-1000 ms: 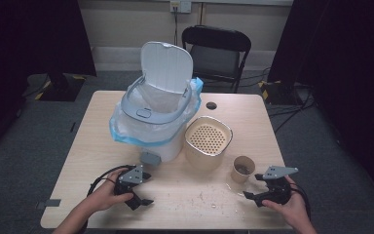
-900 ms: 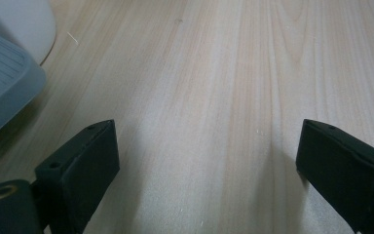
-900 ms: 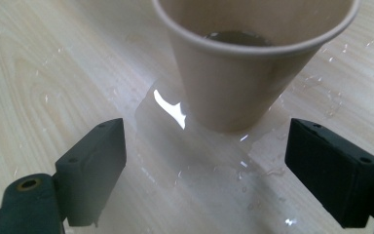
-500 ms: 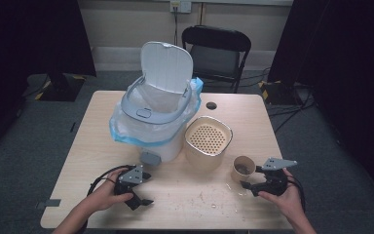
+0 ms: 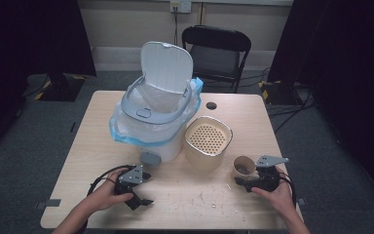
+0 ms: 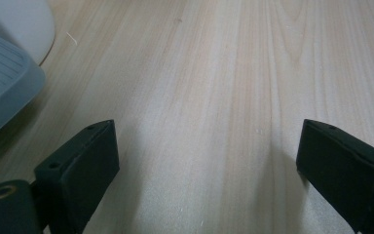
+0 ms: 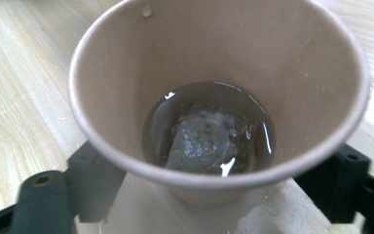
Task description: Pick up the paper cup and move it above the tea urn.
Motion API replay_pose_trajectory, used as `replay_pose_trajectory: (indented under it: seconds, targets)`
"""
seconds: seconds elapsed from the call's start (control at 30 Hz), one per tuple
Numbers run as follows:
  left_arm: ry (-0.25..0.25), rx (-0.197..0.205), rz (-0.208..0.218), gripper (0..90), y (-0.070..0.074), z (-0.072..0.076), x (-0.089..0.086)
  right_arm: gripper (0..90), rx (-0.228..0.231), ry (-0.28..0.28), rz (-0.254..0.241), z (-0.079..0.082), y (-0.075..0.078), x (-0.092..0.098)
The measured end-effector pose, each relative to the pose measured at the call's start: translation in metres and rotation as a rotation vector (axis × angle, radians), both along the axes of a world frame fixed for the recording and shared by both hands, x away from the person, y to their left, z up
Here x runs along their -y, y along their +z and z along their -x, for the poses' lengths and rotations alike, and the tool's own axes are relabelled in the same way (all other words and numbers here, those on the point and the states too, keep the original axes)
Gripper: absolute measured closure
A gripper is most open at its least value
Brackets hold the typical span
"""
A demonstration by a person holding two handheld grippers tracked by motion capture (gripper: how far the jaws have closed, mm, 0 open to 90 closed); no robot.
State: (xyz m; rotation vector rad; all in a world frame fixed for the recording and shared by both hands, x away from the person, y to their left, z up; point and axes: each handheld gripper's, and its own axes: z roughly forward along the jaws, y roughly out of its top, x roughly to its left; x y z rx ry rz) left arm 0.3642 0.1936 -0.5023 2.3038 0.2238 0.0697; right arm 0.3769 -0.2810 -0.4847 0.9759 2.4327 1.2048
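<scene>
A tan paper cup (image 5: pixel 246 166) stands upright near the table's right front edge. In the right gripper view the cup (image 7: pixel 214 58) holds a little dark liquid and a soggy tea bag (image 7: pixel 202 139). My right gripper (image 5: pixel 241 183) sits low beside it, one jaw on each side of the cup's lower part. Its jaws have just been closing with the cup between them, and I see no firm press on the wall. My left gripper (image 5: pixel 147 189) rests on the table at the front left, jaws wide open over bare wood (image 6: pixel 207 161).
A white pedal bin (image 5: pixel 153 122) with a blue liner and raised lid stands at the table's middle back; its pedal (image 6: pixel 2 83) lies near my left gripper. A tan perforated container (image 5: pixel 208 141) stands beside it. Crumbs (image 5: pixel 209 197) dot the wood. A black chair (image 5: pixel 216 53) stands behind.
My right gripper has slid left toward the cup and now has it between its jaws. The left hand and gripper have stayed put.
</scene>
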Motion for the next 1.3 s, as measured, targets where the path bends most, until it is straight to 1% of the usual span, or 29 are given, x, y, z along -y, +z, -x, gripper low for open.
replay_pose_trajectory:
  seconds: [0.13, 0.27, 0.4, 0.47, 0.77, 0.83, 0.93, 1.07, 1.2, 1.3]
  targets:
    - [0.000, 0.000, 0.000, 7.8, 0.000, 0.000, 0.000, 21.8, -0.005, -0.001, -0.007, -0.002, -0.001, 0.000]
    - [-0.002, 0.000, 0.000, 7.7, 0.000, 0.000, 0.000, 21.8, -0.007, 0.000, 0.002, -0.005, -0.002, -0.001]
    - [-0.005, 0.000, -0.002, 7.7, 0.000, 0.000, 0.000, 23.2, -0.008, 0.004, -0.010, -0.005, -0.004, -0.002]
    - [-0.005, 0.000, -0.002, 7.7, 0.000, 0.000, 0.000, 23.1, -0.009, 0.002, -0.026, -0.005, -0.006, -0.002]
    - [-0.004, -0.003, -0.001, 7.7, 0.000, 0.000, 0.000, 23.2, -0.009, -0.007, -0.069, -0.005, -0.012, 0.000]
    - [-0.005, -0.003, -0.001, 7.7, 0.000, 0.000, 0.000, 23.7, 0.000, -0.007, -0.066, -0.005, -0.012, -0.001]
    - [-0.004, -0.003, -0.001, 7.7, 0.000, 0.000, 0.000, 24.3, 0.001, -0.002, -0.066, -0.005, -0.012, -0.001]
    - [-0.004, -0.003, -0.001, 7.7, 0.000, 0.000, 0.000, 28.5, 0.003, 0.010, -0.073, -0.005, -0.012, -0.001]
    - [-0.005, -0.003, -0.001, 7.7, 0.000, 0.000, 0.000, 29.4, 0.010, 0.010, -0.071, -0.004, -0.012, -0.002]
    - [-0.005, -0.003, -0.001, 7.7, 0.000, 0.000, 0.000, 30.1, 0.025, 0.006, -0.060, -0.004, -0.011, -0.002]
